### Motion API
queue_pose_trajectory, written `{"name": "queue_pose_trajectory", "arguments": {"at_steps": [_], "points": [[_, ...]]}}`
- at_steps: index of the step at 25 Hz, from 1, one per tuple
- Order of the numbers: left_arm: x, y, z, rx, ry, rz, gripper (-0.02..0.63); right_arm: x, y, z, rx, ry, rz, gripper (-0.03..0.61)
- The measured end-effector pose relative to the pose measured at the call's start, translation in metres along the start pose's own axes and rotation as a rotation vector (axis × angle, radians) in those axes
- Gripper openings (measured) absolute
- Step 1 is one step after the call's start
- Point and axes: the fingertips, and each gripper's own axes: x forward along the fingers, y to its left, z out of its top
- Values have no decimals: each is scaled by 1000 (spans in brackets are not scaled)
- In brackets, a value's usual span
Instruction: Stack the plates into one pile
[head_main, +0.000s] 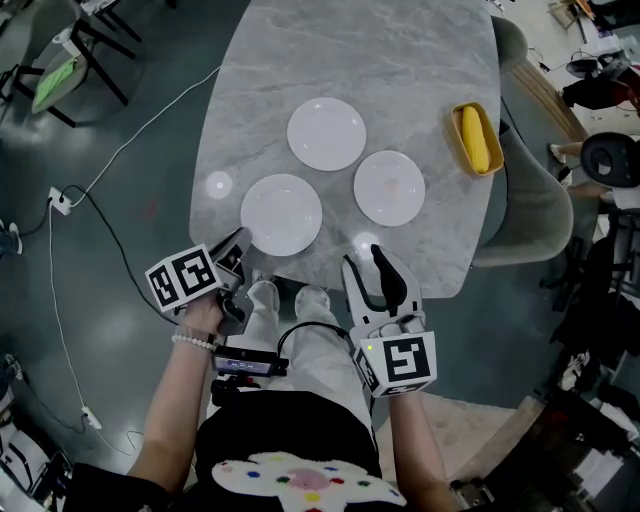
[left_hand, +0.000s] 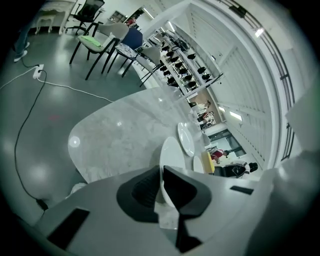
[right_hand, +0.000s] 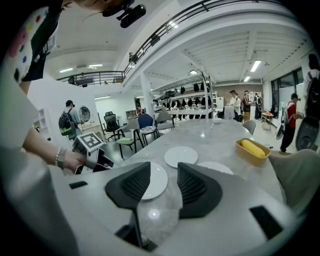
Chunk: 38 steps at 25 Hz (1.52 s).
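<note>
Left gripper (head_main: 238, 243) clamped on the rim of the near-left plate (head_main: 281, 214), at the front edge of a grey marble table (head_main: 330, 50).

That plate sat close to the table's front edge, with the right plate (head_main: 389, 187) just beside it and the far plate (head_main: 326, 133) behind both, none of them touching. Beyond them the bare marble stretched open to the far end. A yellow tray (head_main: 452, 135) stood near the right edge (a long yellow item lay in it). The left gripper reached in from the front-left corner, angled down, and its view showed its jaws nearly together with the plate's thin white rim (left_hand: 170, 152) pinched between them. The right gripper (head_main: 364, 258) hovered over the front edge, its jaws apart with nothing between them. A white cable (head_main: 140, 135) trailed across the dark floor at left, and a pale chair (head_main: 530, 210) stood against the table's right side.
</note>
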Motion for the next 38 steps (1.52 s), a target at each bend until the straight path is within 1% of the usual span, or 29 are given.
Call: {"name": "queue_pose_trajectory", "arguments": {"at_steps": [5, 8, 10, 16, 21, 26, 30, 32, 38], "points": [[-1, -15, 7, -43, 3, -54, 26, 3, -2, -16, -3, 33, -2, 152], [-1, -22, 9, -67, 8, -71, 25, 7, -2, -29, -43, 67, 1, 153], [-1, -25, 11, -78, 11, -82, 24, 10, 2, -38, -93, 89, 10, 153], [0, -31, 12, -117, 10, -104, 23, 24, 14, -63, -319, 154, 54, 153], [1, -34, 12, -140, 3, -117, 23, 41, 29, -89, -524, 204, 130, 153], [2, -37, 13, -157, -4, -131, 23, 62, 39, -112, -660, 242, 177, 153], [1, -40, 14, -166, -7, -143, 23, 75, 45, -123, -860, 246, 201, 147], [1, -41, 14, -172, -8, -146, 23, 79, 46, -125, -937, 247, 210, 145], [1, -40, 13, -187, -8, -151, 23, 86, 41, -124, -1080, 246, 216, 116]]}}
